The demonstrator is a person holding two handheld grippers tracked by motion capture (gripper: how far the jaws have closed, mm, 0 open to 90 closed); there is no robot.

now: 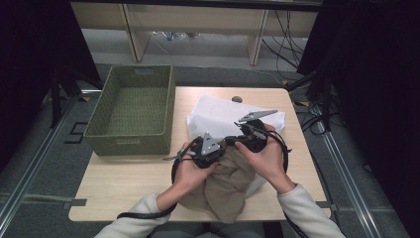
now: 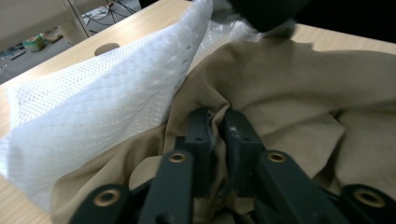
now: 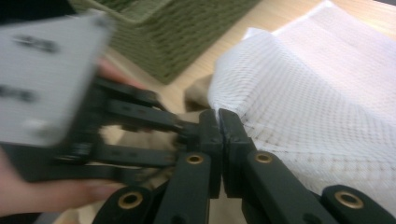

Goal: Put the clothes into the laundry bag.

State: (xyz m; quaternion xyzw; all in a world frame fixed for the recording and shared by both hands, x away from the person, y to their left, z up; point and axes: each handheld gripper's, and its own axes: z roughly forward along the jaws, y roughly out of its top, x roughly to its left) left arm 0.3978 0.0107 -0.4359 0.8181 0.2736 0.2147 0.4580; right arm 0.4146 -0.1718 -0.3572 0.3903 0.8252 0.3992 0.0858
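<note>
The tan garment (image 1: 225, 186) lies bunched at the desk's (image 1: 129, 186) near edge, partly inside the white mesh laundry bag (image 1: 218, 116), whose closed end points away from the person and whose mouth faces the garment; the green woven basket (image 1: 132, 111) stands well apart, left of the bag. The left hand-held gripper (image 2: 215, 122) sits directly on the garment, jaws nearly together and pinching a fold of tan cloth; the right hand-held gripper (image 3: 218, 122) is pressed shut on the bag's mesh edge, just beside the left one. Judgement: the coming move runs along the bag's long axis, from garment towards the far end; the left gripper carries the cloth while the right holds the mouth.
</note>
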